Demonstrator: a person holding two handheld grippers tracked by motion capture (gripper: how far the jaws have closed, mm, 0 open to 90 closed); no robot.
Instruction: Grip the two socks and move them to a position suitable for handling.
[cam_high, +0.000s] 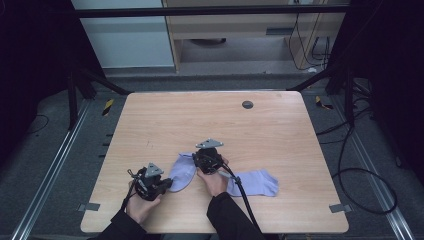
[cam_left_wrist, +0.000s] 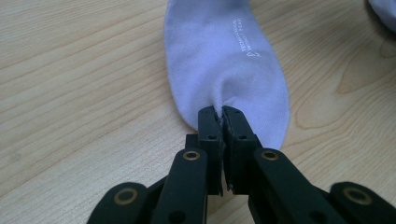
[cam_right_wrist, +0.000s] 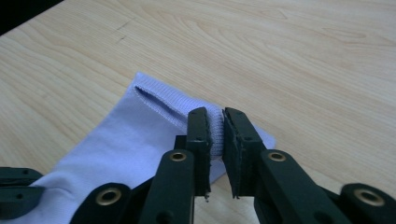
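Note:
A lavender sock lies flat on the wooden table, toe toward me. My left gripper is shut on its toe; in the left gripper view the jaws pinch a small fold of the sock. My right gripper is at the sock's ribbed cuff. In the right gripper view its jaws stand narrowly apart with the cuff bunched between the pads, the rest of the sock trailing left to the left gripper. A second lavender sock lies to the right.
A small grey round cap sits in the tabletop near the far edge. The right gripper's cable runs back over the second sock. Metal frame rails and cables lie on the floor around the table.

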